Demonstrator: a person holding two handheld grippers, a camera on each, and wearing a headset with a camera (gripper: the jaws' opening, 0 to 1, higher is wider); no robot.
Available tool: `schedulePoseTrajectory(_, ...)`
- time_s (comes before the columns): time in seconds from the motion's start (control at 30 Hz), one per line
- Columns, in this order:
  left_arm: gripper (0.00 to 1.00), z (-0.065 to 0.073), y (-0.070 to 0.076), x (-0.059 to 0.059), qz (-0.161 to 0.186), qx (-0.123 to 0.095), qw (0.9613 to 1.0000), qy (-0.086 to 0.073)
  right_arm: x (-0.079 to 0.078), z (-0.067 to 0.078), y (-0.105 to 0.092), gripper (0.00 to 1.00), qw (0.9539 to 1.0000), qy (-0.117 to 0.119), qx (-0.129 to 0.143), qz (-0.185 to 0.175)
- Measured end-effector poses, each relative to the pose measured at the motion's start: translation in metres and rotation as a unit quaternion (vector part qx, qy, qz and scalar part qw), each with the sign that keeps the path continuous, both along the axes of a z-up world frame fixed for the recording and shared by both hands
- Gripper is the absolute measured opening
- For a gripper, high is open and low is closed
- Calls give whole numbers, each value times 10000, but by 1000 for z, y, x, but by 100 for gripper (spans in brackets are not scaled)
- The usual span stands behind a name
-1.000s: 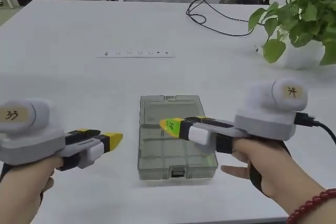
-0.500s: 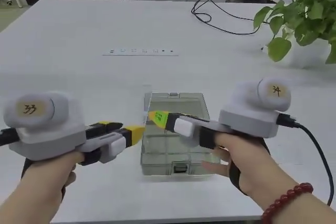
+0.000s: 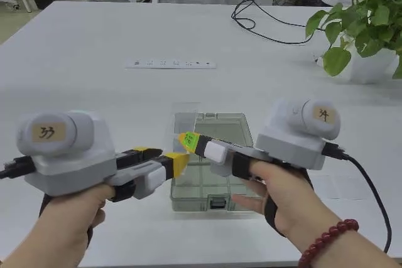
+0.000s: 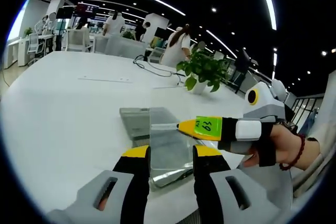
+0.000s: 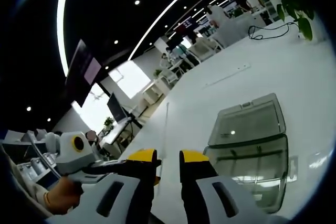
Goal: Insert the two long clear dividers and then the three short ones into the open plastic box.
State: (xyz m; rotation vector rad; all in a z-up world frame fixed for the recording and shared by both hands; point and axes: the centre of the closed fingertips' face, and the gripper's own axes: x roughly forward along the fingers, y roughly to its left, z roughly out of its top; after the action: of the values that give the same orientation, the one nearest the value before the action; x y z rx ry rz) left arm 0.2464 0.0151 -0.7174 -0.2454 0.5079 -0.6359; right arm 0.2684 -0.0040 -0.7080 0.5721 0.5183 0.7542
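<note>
Left gripper (image 4: 169, 151), label "33": jaws parted. Right gripper (image 3: 187, 140), green sticker "39": jaws closed on clear divider (image 3: 186, 119), upright at its tip. Open plastic box (image 3: 221, 121): under right gripper's tip, just ahead of left gripper.

The light grey left gripper (image 3: 164, 156) has black jaw arms, yellow tips and a tan round label with dark handwritten numerals. The right gripper (image 3: 184, 138) has the same colours, plus a bright green sticker (image 4: 206, 126) with dark digits. The rectangular plastic box (image 3: 217, 187) is smoky grey and see-through, and the thin flat divider (image 4: 169, 148) is colourless. The table (image 3: 94, 42) is plain white. At the far right are a black cable (image 3: 264, 24) and a green leafy plant (image 3: 367, 10). At the near right is a dark red bead bracelet (image 3: 323, 244).
</note>
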Motion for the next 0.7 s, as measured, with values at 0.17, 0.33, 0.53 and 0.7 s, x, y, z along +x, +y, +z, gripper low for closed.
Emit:
schedulePoseTrajectory(0.17,30,-2,-6,-2,-78,-19,10000,40,2,-1,2,14,10000,35,49,-41)
schedulePoseTrajectory(0.33,30,-1,-11,-2,-118,-71,9999,44,2,-3,2,10,9999,83,25,-71)
schedulePoseTrajectory(0.53,30,-1,-14,-1,-149,-46,9999,42,5,-2,0,8,9997,98,127,-190)
schedulePoseTrajectory(0.7,30,-1,-15,1,-169,5,9998,48,6,-3,-1,7,9993,188,206,-243)
